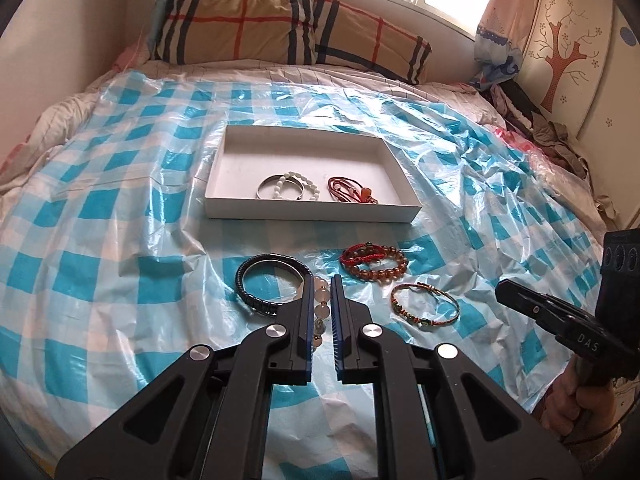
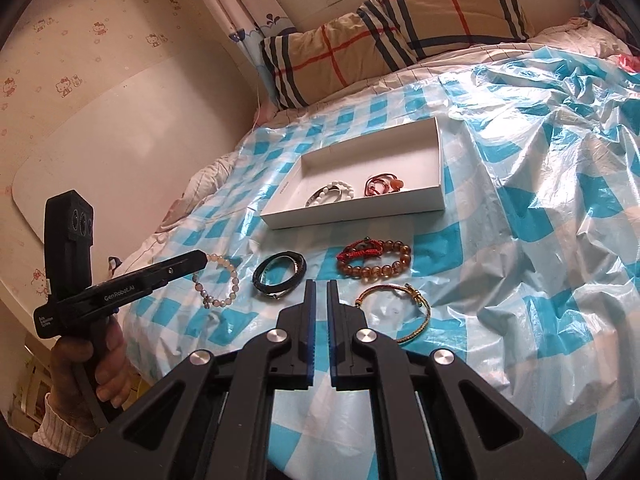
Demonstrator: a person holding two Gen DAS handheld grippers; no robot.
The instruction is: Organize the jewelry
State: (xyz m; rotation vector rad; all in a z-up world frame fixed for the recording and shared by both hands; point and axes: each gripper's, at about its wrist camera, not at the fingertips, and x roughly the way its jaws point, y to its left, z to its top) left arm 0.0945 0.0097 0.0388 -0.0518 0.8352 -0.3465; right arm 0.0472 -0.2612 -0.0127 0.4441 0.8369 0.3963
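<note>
A white box (image 1: 312, 212) sits far on the checked plastic sheet (image 1: 100, 240), already holding a steel bangle with white beads (image 1: 286, 188) and a red cord piece (image 1: 352, 190). Five pieces lie loose on the near side of it: a black bracelet (image 1: 272, 284), a pale bead bracelet (image 2: 216, 280), a red cord bracelet (image 1: 358, 258) overlapping an amber bead bracelet (image 1: 380, 268), and a thin gold bangle (image 1: 424, 304). The left gripper (image 1: 322, 280) hovers with its jaws nearly together and empty, tips over the pale beads, which lie straight ahead and slightly below; that ring runs near-to-far under the fingers. The right gripper (image 2: 321, 284), also narrow and empty, points between the black bracelet and the gold bangle. The left looks nearer a grasp.
</note>
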